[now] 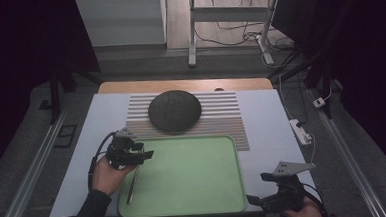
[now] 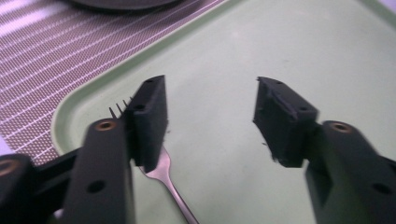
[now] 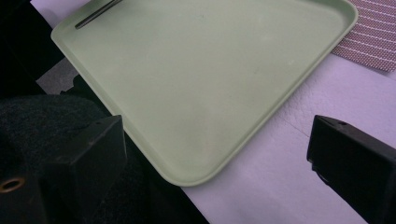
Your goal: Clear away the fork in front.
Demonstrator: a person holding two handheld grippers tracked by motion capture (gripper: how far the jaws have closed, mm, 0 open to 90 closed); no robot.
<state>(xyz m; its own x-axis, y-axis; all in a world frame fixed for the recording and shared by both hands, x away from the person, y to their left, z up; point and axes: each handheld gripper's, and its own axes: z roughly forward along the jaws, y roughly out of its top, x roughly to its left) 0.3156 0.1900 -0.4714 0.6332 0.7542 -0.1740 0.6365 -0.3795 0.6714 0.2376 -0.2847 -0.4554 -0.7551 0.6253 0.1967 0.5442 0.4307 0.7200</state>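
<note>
Fork (image 2: 164,173): slim, plain silver metal, no lettering I can read. It lies flat along the left side of the green tray (image 1: 194,176), long axis running near to far, tines toward the far edge. My left gripper (image 2: 210,116) sits just above it, jaws apart and gripping nothing. My right gripper (image 3: 215,154) rests at the tray's near right corner, jaws wide, empty.

White-covered table (image 1: 266,114), striped mat (image 1: 226,117) and green tray (image 1: 194,173) on it, perhaps touching.
</note>
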